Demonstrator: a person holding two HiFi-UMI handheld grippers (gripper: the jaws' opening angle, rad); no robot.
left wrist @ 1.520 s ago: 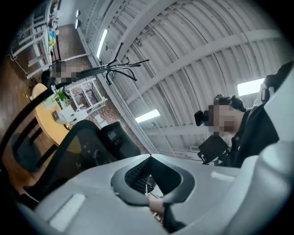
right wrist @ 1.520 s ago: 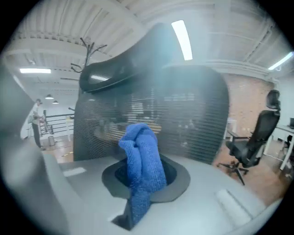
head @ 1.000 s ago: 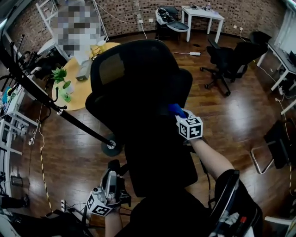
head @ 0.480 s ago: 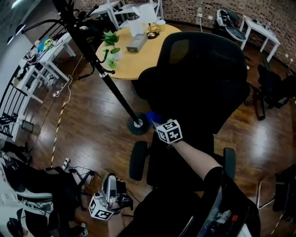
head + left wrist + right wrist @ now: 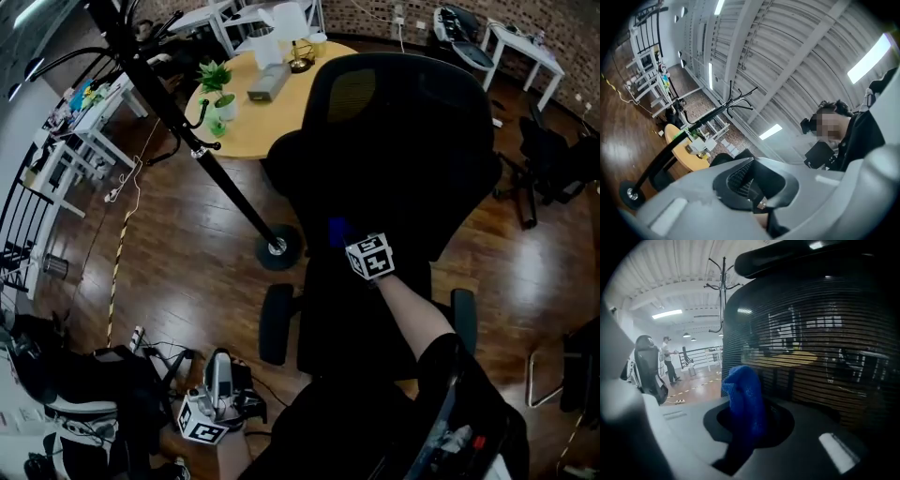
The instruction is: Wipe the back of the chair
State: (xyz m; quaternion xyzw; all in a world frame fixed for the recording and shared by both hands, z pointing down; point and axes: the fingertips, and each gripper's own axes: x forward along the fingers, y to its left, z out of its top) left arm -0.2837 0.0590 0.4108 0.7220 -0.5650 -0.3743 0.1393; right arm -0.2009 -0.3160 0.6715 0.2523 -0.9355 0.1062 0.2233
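Since the cloth (image 5: pixel 743 399) looks soft and floppy, the right gripper (image 5: pixel 745 425) clamps its bunched end by the chair (image 5: pixel 403 141) mesh, probably springy, while the left gripper (image 5: pixel 757 199) sits closed on nothing.

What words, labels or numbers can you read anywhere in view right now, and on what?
None can be read.
Right cube: only black-and-white squares, no letters.
Left cube: the same.
Blue cloth: plain.
Things on the round table: too small to read.
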